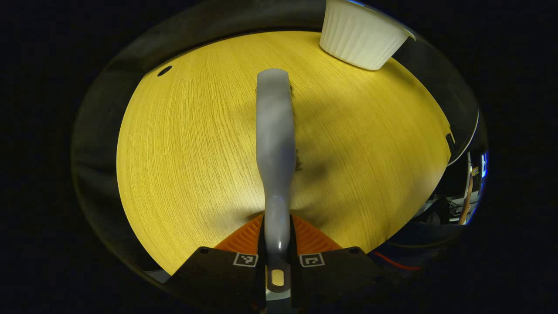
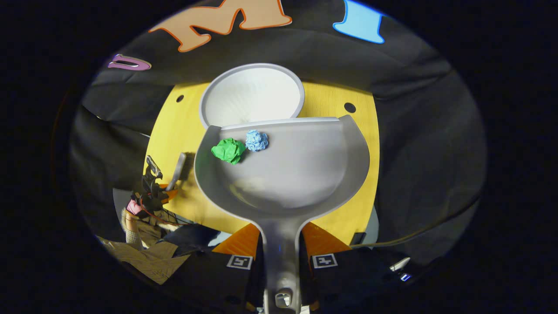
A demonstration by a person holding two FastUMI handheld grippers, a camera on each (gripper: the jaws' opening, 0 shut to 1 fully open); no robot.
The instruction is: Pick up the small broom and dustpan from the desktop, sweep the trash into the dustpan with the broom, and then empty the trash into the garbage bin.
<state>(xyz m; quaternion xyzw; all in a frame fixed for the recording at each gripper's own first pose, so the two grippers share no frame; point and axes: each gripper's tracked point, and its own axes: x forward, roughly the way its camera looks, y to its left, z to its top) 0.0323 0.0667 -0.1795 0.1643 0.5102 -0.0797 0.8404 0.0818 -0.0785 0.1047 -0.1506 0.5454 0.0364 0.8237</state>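
Note:
My left gripper (image 1: 277, 248) is shut on the grey handle of the small broom (image 1: 274, 144), which points away from me over the yellow desktop (image 1: 183, 144); dark bristles peek out along its right side. My right gripper (image 2: 281, 244) is shut on the handle of the grey dustpan (image 2: 296, 170), held above the desktop with its front lip over the white garbage bin (image 2: 250, 98). A green paper ball (image 2: 229, 150) and a blue paper ball (image 2: 256, 140) lie in the pan near that lip. The left gripper (image 2: 168, 192) with the broom (image 2: 176, 168) also shows at the left of the right gripper view.
The white ribbed bin (image 1: 362, 37) stands at the desktop's far right edge in the left gripper view. Small dark holes (image 2: 349, 107) mark the desktop's far corners. A person's hand and sleeve (image 2: 139, 226) hold the left gripper at the table's left. Black cloth surrounds the table.

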